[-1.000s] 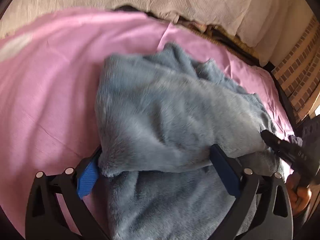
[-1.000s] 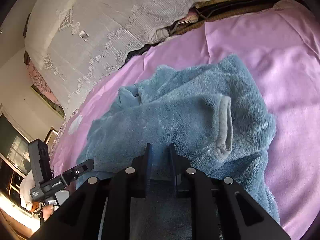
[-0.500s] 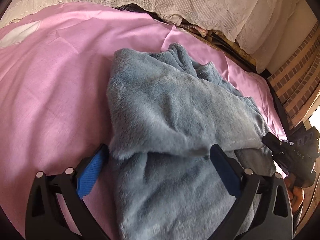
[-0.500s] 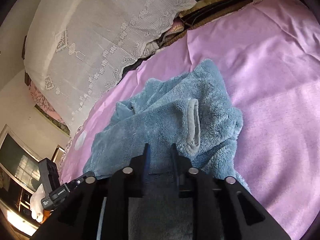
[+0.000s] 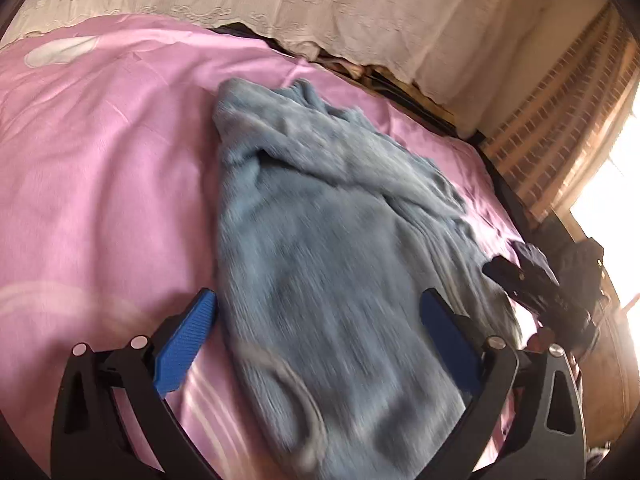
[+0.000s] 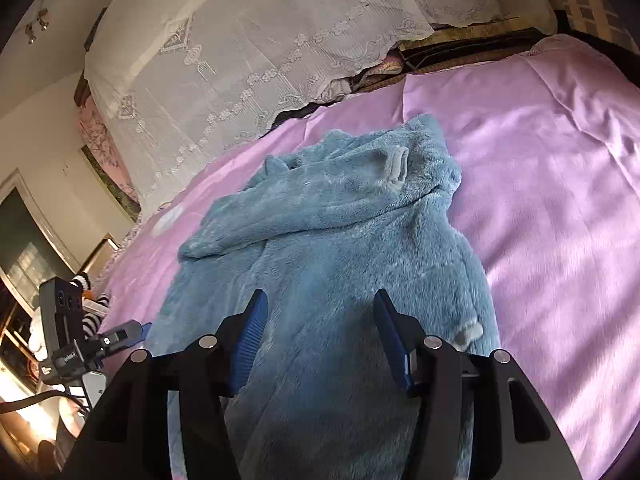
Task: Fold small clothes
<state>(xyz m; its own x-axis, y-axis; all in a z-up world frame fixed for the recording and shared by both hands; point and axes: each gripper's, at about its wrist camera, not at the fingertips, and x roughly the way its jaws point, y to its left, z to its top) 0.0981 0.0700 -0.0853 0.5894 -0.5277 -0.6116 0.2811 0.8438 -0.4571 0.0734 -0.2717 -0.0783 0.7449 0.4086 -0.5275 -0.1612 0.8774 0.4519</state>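
At the lower left of the left wrist view, our left hand-held gripper (image 5: 318, 320) stands wide apart, gripping nothing. The blue fleece garment (image 6: 340, 240) lies in the centre on the pink bed sheet (image 6: 560, 200). Our right hand-held gripper (image 6: 320, 312) has just been opening, its pads off the fleece between them.

We are seeing the fleece garment (image 6: 340, 248) lying on the bed (image 6: 560, 200), its sleeve (image 6: 288, 216) lying across its upper part. The lace cover (image 6: 248, 60) is hanging behind the bed. The left hand-held gripper (image 6: 132, 330) is sitting left of the garment.
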